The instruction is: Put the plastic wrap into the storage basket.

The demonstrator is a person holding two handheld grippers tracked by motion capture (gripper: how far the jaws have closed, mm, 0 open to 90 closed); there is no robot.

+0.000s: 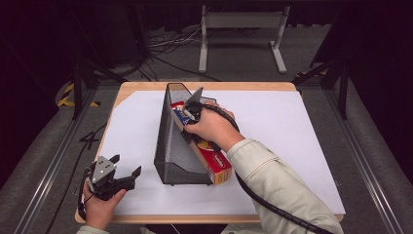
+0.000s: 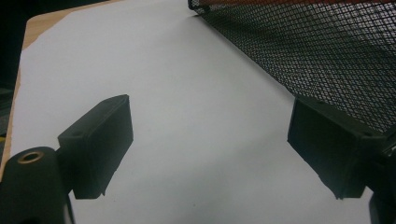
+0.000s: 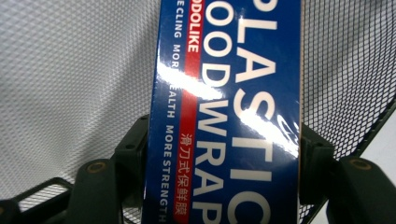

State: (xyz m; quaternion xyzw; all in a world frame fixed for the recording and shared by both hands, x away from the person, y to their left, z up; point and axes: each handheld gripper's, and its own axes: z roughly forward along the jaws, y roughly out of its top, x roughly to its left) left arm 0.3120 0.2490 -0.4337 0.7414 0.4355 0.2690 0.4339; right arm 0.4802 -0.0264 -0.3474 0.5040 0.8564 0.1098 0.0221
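A long plastic-wrap box (image 1: pixel 207 153), blue on top with red and yellow sides, lies inside a black mesh file holder (image 1: pixel 170 146) at the middle of the table. My right gripper (image 1: pixel 190 114) is shut on the box near its far end; in the right gripper view both black jaws press the blue box (image 3: pixel 224 116) from either side, with mesh (image 3: pixel 74 79) behind it. My left gripper (image 1: pixel 127 171) rests open near the front left corner of the table. In the left gripper view its jaws stand wide apart over white paper (image 2: pixel 196 116), the holder's mesh wall (image 2: pixel 317 51) to the right.
A white sheet (image 1: pixel 272 126) covers most of the wooden table (image 1: pixel 146 87). A black cable (image 1: pixel 272 207) trails from the right gripper along the sleeve. A metal stand (image 1: pixel 242 29) and loose cables lie on the floor behind the table.
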